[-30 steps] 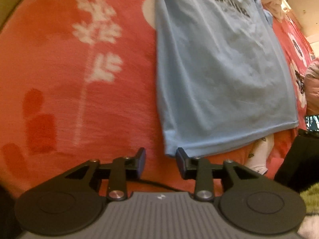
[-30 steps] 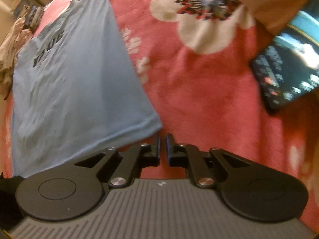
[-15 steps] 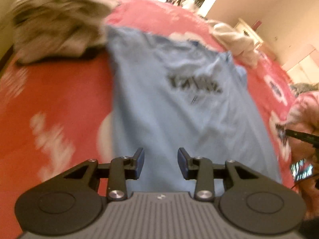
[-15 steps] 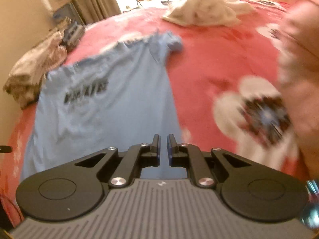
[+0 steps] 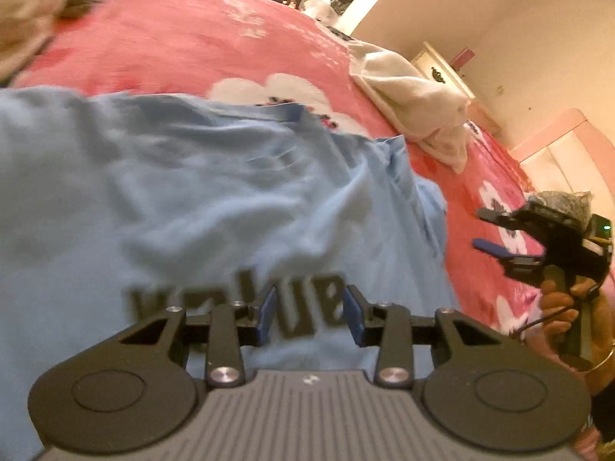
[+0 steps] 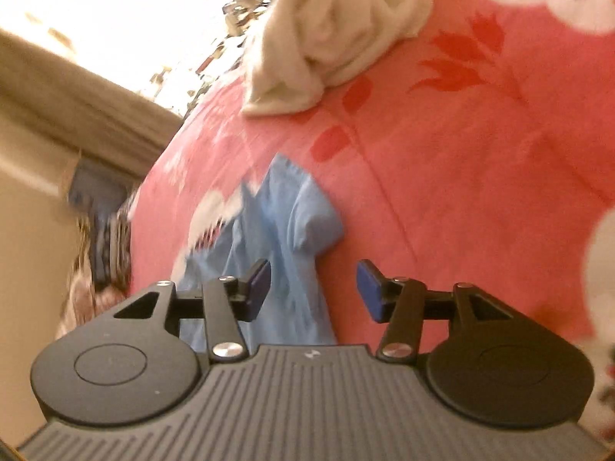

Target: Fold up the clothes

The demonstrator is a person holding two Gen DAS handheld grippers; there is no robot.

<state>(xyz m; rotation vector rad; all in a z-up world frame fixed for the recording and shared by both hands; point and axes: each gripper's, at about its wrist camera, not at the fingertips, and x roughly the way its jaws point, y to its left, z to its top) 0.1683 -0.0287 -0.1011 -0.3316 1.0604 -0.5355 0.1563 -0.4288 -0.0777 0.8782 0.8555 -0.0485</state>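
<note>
A light blue T-shirt (image 5: 215,199) with dark lettering lies spread flat on the red flowered bedspread (image 5: 184,42). My left gripper (image 5: 309,317) hovers over the lettering on its chest, open, with nothing between its fingers. In the right wrist view the shirt's short sleeve (image 6: 300,223) lies just ahead. My right gripper (image 6: 313,292) hangs above the sleeve's edge; its jaws are opening and hold nothing. The right gripper (image 5: 490,230) also shows in the left wrist view, off the shirt's right side, held by a hand (image 5: 557,307).
A crumpled white garment (image 6: 330,38) lies on the bedspread beyond the sleeve, also seen as a white heap (image 5: 415,103). A pile of patterned clothes (image 6: 100,246) sits at the bed's left edge. A cream dresser (image 5: 446,65) and pink furniture (image 5: 557,146) stand by the wall.
Both grippers have swept from the shirt's hem up toward its chest and sleeve. The right gripper's jaws, shut before, now stand apart. The left gripper stays open.
</note>
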